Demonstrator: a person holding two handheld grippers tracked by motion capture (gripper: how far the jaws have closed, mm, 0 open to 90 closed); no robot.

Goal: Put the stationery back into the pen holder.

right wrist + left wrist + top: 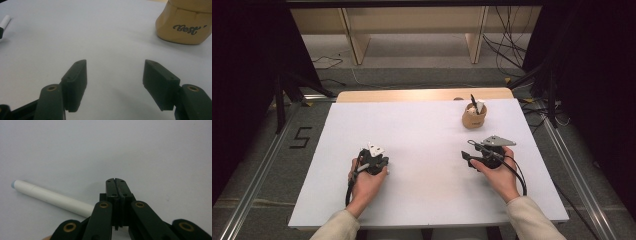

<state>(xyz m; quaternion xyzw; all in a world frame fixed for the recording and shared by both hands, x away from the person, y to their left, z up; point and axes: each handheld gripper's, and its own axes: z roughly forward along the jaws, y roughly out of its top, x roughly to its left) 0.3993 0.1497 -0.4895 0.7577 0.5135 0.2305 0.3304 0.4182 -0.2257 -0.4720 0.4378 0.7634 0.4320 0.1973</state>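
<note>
We're gripping the white marker (53, 198) with the left gripper (116, 185), jaws pressed together on its near end, well left of the tan cup (474, 116). Right gripper (115, 75) is idling, spread, empty. Next, we judge: lifting it and carrying it cupward.

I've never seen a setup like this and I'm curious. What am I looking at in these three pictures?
A person sits at a white table with a hand-held two-jaw gripper in each hand. The high view looks down from above. The other two pictures come from cameras riding on the grippers.

The left gripper is shut with nothing between its tips. A white marker lies on the table beside it, its near end hidden behind the gripper.

The right gripper is open and empty. A tan cup stands ahead of it.
</note>
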